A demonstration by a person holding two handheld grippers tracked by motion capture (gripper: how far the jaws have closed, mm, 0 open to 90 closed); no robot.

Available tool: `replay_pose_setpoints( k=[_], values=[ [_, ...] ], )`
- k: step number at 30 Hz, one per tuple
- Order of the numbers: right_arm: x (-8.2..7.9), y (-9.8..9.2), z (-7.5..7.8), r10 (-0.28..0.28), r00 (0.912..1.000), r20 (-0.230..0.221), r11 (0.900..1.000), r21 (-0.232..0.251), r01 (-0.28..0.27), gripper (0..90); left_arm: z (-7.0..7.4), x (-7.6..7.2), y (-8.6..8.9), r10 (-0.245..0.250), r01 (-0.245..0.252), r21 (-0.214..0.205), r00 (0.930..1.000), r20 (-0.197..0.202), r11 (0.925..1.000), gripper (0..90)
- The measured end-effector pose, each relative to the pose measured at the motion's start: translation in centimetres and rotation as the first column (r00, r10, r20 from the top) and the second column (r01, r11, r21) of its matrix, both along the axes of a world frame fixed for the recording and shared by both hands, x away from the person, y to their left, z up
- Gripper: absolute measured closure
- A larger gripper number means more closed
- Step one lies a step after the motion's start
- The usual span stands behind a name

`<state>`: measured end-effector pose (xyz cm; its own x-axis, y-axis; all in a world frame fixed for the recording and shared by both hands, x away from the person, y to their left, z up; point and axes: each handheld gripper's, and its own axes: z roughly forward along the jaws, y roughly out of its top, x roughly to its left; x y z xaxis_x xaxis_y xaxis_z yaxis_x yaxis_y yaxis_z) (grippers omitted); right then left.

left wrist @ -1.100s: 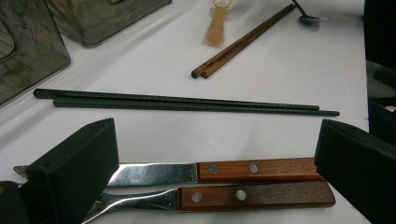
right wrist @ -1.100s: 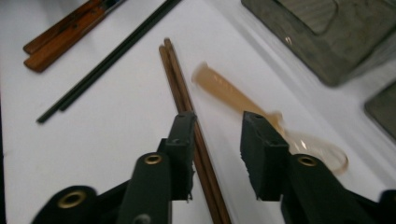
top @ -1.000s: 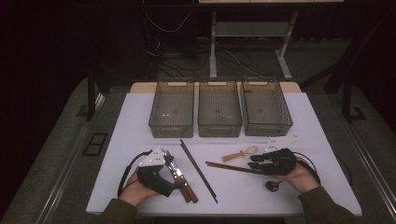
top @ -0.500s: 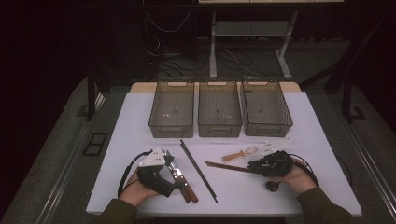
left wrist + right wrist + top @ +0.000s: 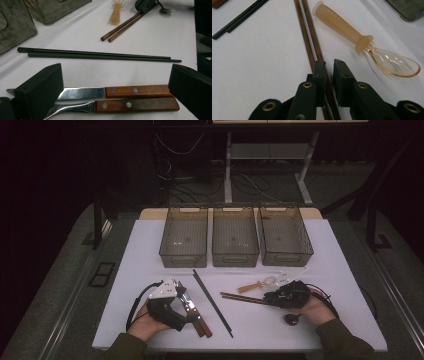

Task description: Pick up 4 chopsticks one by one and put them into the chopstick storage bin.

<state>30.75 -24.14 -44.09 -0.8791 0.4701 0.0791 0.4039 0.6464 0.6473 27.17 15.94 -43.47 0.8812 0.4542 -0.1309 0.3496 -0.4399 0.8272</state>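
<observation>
The cutlery is laid out in sorted pairs on the white worktop (image 5: 320, 250) in front of three clear bins (image 5: 235, 240), probably so that each kind can be lifted and dropped into its own bin. The right gripper (image 5: 329, 65) has been lowered over the near end of the brown wooden chopsticks (image 5: 308, 37), which lie side by side near the amber-handled clear spoon (image 5: 364, 42). Its fingers (image 5: 319, 72) have just been closing and are now drawn narrow around the pair, one stick running between them; whether the pads already press on the wood cannot be told for certain, though a grasp on the chopsticks appears to be in hand. The left gripper (image 5: 112, 90) is rested with its fingers (image 5: 42, 87) spread wide and released, straddling a wooden-handled knife (image 5: 110, 92) and fork (image 5: 112, 106) without clamping them. Beyond these, black chopsticks (image 5: 100, 55) lie untouched.
</observation>
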Motion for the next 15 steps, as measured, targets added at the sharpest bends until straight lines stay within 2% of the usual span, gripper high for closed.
replay_pose_setpoints(
  k=[10,15],
  values=[
    [0.58,-0.11,-0.38,0.021,0.9998,-0.005,0.9998,0.002,-0.021,76.8,-0.03,0.0,-0.03,0.001,-0.001,-0.002,1.0,0.0,1.0,0.0],
    [0.41,-0.06,-0.42,0.051,0.9984,0.026,0.9985,-0.02,-0.05,76.6,-0.05,0.0,-0.06,-0.001,0.001,-0.002,1.0,-0.001,1.0,0.0]
  ],
)
